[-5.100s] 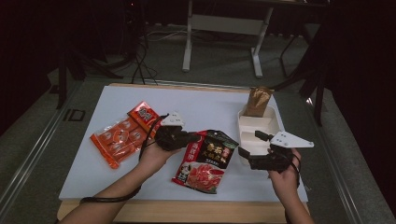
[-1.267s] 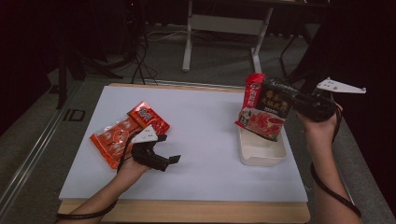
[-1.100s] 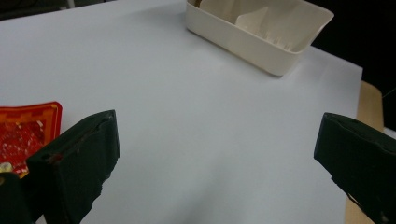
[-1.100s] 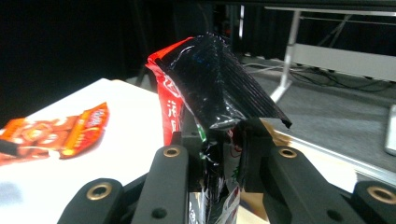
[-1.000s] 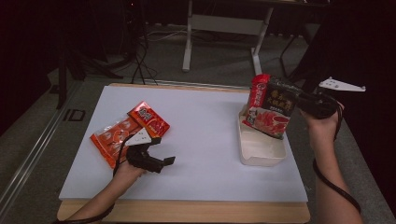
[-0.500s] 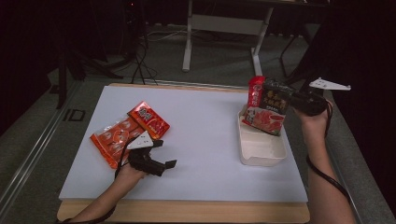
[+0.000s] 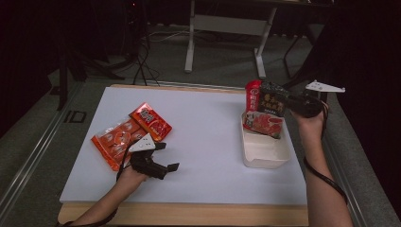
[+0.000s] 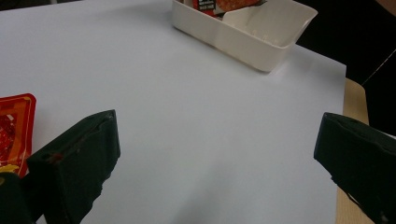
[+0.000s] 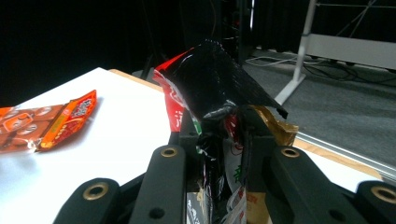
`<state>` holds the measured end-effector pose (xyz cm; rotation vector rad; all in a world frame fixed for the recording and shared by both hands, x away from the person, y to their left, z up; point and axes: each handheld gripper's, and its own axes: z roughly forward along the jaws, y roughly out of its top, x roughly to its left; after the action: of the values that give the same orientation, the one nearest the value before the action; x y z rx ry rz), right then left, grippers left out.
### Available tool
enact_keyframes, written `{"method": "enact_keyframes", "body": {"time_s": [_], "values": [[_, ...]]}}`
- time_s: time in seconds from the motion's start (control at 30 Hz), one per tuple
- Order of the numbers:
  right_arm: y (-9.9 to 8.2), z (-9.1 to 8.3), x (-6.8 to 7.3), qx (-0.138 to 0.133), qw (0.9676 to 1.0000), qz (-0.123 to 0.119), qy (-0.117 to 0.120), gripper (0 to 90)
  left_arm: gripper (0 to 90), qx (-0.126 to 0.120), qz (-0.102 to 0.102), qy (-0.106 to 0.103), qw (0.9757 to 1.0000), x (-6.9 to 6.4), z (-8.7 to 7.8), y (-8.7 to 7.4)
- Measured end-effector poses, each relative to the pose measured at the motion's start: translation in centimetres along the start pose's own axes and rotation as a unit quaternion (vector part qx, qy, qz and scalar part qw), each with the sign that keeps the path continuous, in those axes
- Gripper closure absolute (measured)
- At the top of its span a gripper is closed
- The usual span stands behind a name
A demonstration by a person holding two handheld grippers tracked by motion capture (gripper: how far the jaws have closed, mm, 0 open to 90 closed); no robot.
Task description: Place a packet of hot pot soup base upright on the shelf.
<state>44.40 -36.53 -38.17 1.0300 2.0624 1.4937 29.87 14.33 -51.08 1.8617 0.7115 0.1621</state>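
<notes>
Glossy red-and-black foil marks the snack bag (image 7: 265, 106) pinched at its top edge by the right gripper (image 7: 289, 103), whose jaws are squeezed narrow on the crumpled film. The bag hangs upright with its lower end dipping into the far part of the cream tray (image 7: 265, 156) at the right of the table (image 7: 208, 127). The step in hand looks like setting the bag into the tray; next it likely needs lowering until it rests inside, then the jaws can let go. The left gripper (image 7: 163, 163) rests on the near left of the table, jaws wide and empty, just beside two orange packets (image 7: 130, 135). Both bag and packets carry print, but it is too small and blurred to read.
</notes>
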Motion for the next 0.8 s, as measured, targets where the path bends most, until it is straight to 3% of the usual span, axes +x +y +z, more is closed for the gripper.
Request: {"method": "enact_keyframes", "body": {"time_s": [0.17, 0.37, 0.7, 0.8], "values": [[-0.4, 0.8, 0.2, 0.017, 0.9997, -0.004, 0.015, 73.7, 0.7, -0.001, -0.002, -0.002, 1.0, 0.0, 0.0, 0.0], [-1.6, 0.6, 0.0, -0.003, 0.9996, 0.017, 0.023, 73.1, 0.7, -0.001, -0.003, -0.005, 1.0, 0.1, 0.0, -0.1], [-4.5, 0.1, -0.8, -0.008, 0.9991, 0.034, 0.024, 72.0, 0.7, -0.008, -0.002, -0.017, 0.9998, 0.1, 0.1, -0.2], [-4.8, -0.2, -0.8, -0.005, 0.9995, 0.027, 0.014, 72.1, 0.7, -0.012, 0.0, -0.024, 0.9996, 0.1, 0.1, -0.2]]}}
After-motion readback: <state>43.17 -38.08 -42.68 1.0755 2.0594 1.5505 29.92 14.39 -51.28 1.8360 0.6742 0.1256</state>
